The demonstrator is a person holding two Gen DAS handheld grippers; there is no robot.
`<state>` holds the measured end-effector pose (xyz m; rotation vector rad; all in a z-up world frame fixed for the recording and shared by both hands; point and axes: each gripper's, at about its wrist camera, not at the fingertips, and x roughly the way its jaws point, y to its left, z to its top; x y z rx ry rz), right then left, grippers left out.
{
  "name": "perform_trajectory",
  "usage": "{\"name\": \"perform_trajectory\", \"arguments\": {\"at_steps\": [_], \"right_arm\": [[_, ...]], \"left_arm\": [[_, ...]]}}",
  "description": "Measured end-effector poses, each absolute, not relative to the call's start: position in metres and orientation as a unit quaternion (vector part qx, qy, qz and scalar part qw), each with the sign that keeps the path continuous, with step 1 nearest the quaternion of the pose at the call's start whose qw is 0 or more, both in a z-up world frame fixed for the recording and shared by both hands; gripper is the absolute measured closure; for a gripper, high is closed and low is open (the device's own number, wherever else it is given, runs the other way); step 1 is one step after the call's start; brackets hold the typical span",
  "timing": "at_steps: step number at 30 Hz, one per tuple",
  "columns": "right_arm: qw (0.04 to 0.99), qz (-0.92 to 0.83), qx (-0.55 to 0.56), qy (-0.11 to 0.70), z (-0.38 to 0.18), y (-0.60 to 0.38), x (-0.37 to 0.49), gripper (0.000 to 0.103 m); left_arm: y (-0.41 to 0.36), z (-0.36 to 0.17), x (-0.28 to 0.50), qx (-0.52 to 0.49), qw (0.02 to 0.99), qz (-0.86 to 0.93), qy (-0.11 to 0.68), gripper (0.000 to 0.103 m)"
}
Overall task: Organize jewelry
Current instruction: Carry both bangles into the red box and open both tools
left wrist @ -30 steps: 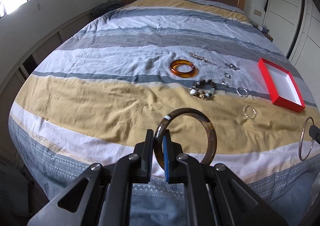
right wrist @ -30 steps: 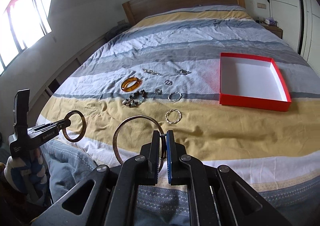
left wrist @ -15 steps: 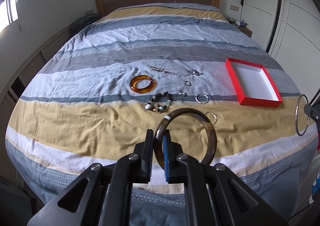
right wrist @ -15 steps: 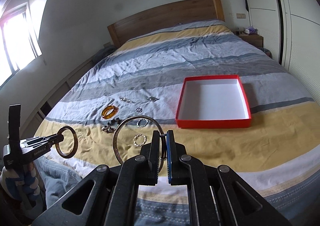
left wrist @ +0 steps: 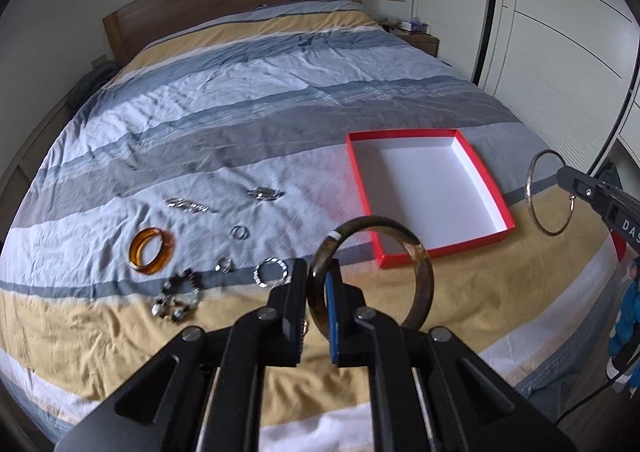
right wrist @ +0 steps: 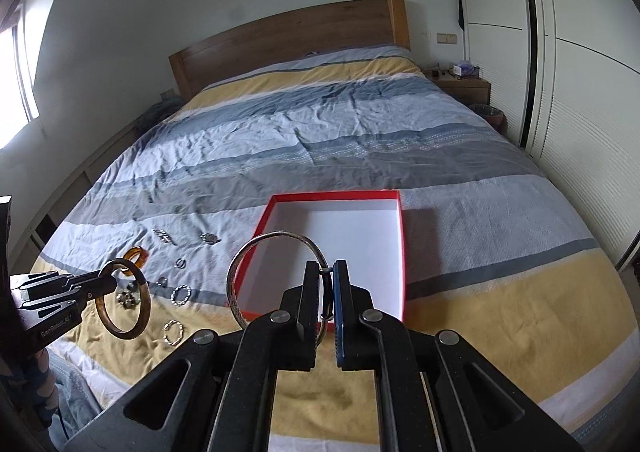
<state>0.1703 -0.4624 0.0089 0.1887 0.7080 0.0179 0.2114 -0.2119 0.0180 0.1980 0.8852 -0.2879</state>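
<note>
My left gripper [left wrist: 316,280] is shut on a dark brown bangle [left wrist: 420,276], held upright above the bed's yellow stripe. My right gripper [right wrist: 327,284] is shut on a thin silver hoop bangle [right wrist: 256,248], held in the air just before the near edge of the red box [right wrist: 398,252]. The red box with white inside [left wrist: 362,188] lies open and empty on the bed. The right gripper with its hoop [left wrist: 550,192] shows right of the box in the left wrist view. The left gripper with its bangle [right wrist: 124,300] shows at far left in the right wrist view.
On the striped duvet [left wrist: 240,112] left of the box lie an amber bangle [left wrist: 151,250], a beaded bracelet [left wrist: 178,298], silver rings [left wrist: 239,232], a twisted silver bracelet [left wrist: 271,274] and chain pieces [left wrist: 188,206]. A wooden headboard [right wrist: 288,44] stands behind and wardrobe doors [right wrist: 580,72] at right.
Both grippers have swung right toward the red box, each still holding its bangle. The box now sits much closer and more central in both views.
</note>
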Motion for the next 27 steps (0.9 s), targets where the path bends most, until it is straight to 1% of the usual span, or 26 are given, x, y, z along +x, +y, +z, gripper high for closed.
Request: {"name": "perform_trajectory", "arguments": {"at_steps": [4,11,18,22,27], "right_arm": [[0.928,0.000,0.094,0.361,-0.013,-0.483,0.200,0.095],[0.911,0.001,0.090,0.403,-0.065,-0.497,0.243,0.094],[0.895,0.000,0.068,0.441,-0.104,-0.491,0.267,0.095],[0.889,-0.006,0.056,0.454,-0.116,-0.489,0.272,0.096],[0.887,-0.016,0.033,0.461,-0.118,-0.487,0.274,0.097]], "left_arm": [[-0.254,0.000,0.247,0.113,0.882,-0.152,0.432,0.095],[-0.301,-0.054,0.291,0.130,0.861,-0.159,0.466,0.095],[-0.313,-0.098,0.306,0.138,0.843,-0.153,0.497,0.095],[-0.317,-0.105,0.307,0.135,0.841,-0.156,0.500,0.095],[-0.320,-0.116,0.309,0.135,0.834,-0.150,0.513,0.093]]}}
